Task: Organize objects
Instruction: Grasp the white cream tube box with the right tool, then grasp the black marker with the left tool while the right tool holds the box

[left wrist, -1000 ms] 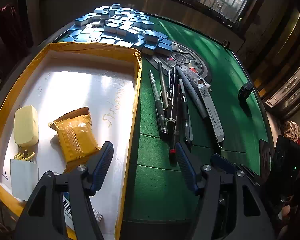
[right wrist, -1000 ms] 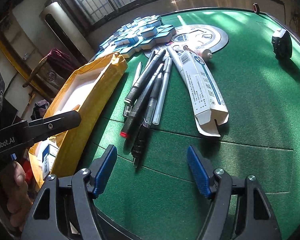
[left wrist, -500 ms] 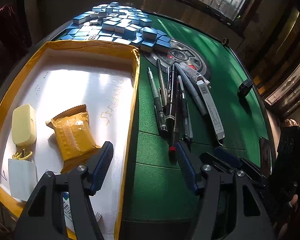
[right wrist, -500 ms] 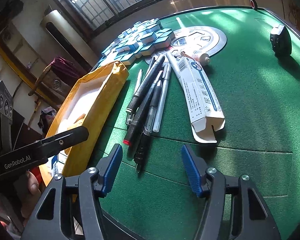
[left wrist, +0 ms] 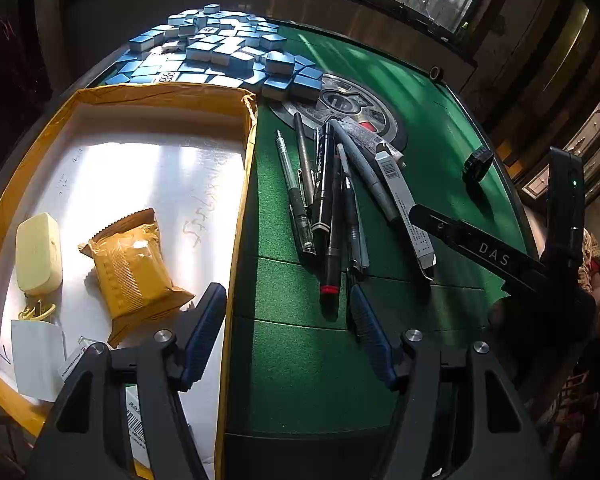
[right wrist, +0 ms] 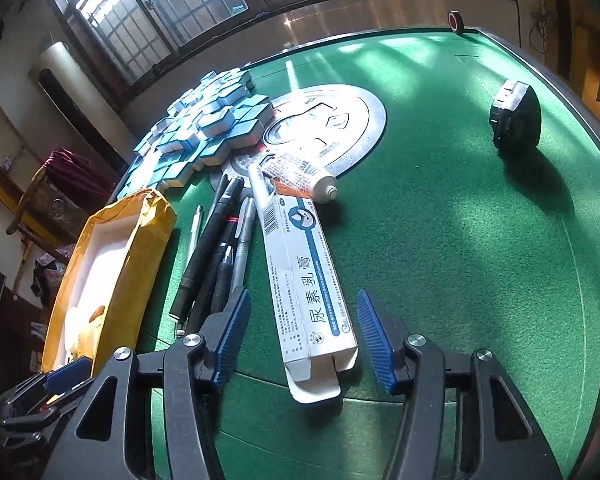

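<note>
Two risks: right tongs (right wrist: 300, 336), closing astride the white cardboard ointment carton (right wrist: 304, 276), may crush its open flap or snag black pens (right wrist: 216, 264); left tongs (left wrist: 288, 332) gape empty.

Green felt surface (right wrist: 440, 240) with a round metal centre plate (right wrist: 360, 120) set into it. Heap of blue-backed mahjong tiles (left wrist: 220, 54) at the far side, some overlapping the plate's edge. Barred windows (right wrist: 160, 4) behind, a white cylindrical unit (right wrist: 60, 80) standing beside them. Roll of dark tape (right wrist: 455, 22) upright on the far rim. Dark red cloth (right wrist: 74, 172) draped over a wooden chair (right wrist: 40, 204) at left.
</note>
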Available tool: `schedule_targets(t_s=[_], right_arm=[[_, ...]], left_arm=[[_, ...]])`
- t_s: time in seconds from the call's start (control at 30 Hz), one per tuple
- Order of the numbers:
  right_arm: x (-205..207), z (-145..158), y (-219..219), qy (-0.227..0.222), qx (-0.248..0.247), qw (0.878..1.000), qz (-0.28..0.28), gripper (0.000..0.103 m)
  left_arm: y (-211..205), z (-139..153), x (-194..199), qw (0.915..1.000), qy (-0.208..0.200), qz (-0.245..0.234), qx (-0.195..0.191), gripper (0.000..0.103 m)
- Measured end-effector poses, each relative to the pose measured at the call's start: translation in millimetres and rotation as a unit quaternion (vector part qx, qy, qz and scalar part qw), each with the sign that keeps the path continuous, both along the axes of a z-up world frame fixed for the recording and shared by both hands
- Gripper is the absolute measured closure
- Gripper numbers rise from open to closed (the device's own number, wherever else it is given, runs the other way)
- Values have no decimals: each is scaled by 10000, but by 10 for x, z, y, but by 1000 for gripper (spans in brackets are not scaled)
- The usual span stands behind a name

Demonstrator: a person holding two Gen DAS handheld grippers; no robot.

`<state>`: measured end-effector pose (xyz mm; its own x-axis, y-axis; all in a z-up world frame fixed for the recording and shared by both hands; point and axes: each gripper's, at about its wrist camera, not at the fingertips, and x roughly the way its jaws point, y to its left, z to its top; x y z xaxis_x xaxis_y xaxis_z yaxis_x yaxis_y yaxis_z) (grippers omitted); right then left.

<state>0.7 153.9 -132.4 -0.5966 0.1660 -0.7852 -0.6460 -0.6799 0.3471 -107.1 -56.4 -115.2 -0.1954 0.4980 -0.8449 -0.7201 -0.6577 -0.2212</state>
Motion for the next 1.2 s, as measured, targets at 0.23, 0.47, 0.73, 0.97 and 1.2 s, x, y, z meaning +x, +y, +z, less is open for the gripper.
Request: schedule_targets(t_s=[0.23,0.47,0.73,0.97,1.2], right_arm=[[-25,-153,81,63,-256,9997,-14,64],[63,-141,82,530,-381,9978,136,77],[61,-86,21,752,-336,9961,311,80],[108,-112,94,817,-485,9953,184,80],[91,-168,145,792,-662,9945,169,80]], left_arm=[[13,29,-9,10000,-11,44,-16,39],[126,125,-57,10000,62,19,43,39],[526,92,-151,9995,65,-302,-96,39],[979,-133,-385,9976,-82,-509,-471,40],[1264,-290,-539,9966,-159,-447,-669,63]])
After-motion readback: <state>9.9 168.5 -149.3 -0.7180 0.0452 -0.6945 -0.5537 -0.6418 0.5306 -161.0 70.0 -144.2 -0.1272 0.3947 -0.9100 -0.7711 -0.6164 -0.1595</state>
